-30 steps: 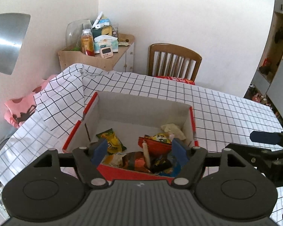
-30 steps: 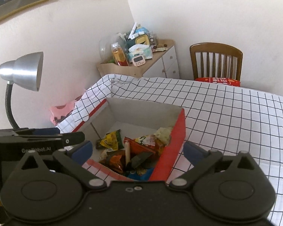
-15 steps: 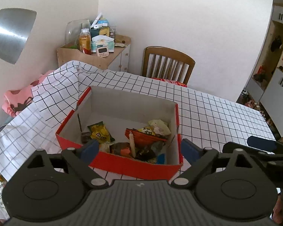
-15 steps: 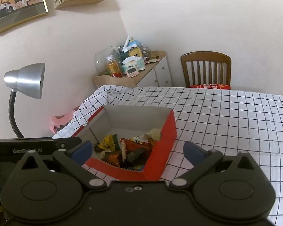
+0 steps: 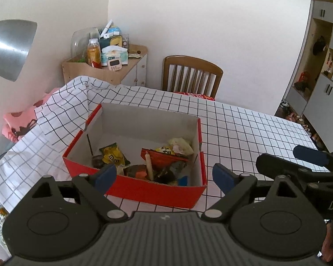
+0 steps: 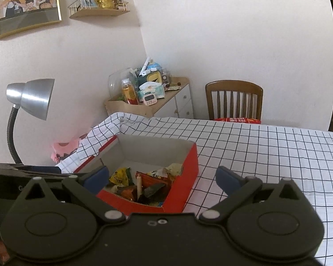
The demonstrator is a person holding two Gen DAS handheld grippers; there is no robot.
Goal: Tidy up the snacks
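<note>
Room: pale walls, a table under a white checked cloth [image 5: 244, 122], a wooden chair [image 5: 192, 75] at the far edge at 12 o'clock, a cluttered side cabinet [image 6: 166, 102] at 11 o'clock, a metal desk lamp [image 6: 31, 97] at 9 o'clock.

Task item: a red cardboard box [image 5: 157, 190] sits on the cloth at the table's left end. Snacks lie heaped in its near right corner: a yellow candy bag [image 5: 113, 157], a red packet [image 5: 164, 157], a pale wrapper [image 5: 179, 144], and a pale stick [image 5: 149, 166] standing roughly upright in the heap. The far half of the box floor is bare. No snacks visible loose on the cloth.

Left gripper [image 5: 163, 174]: jaws wide apart, holding nothing, hovering above the box's near wall. Right gripper [image 6: 163, 175]: jaws likewise apart and empty, above the box's near right corner; it shows in the left view at 3 o'clock.

Judgement: the task looks nearly or fully complete.

Risks:
- Both tools hang close together; a reach into the box by either could knock the other.
- A low pass could catch the thin near wall and drag or tip the light box, spilling packets.
- The upright stick looks poorly supported; a nudge to the heap would topple it.
- The cloth is bunched at the box's 10 o'clock corner; pushing the box that way could snag it.
</note>
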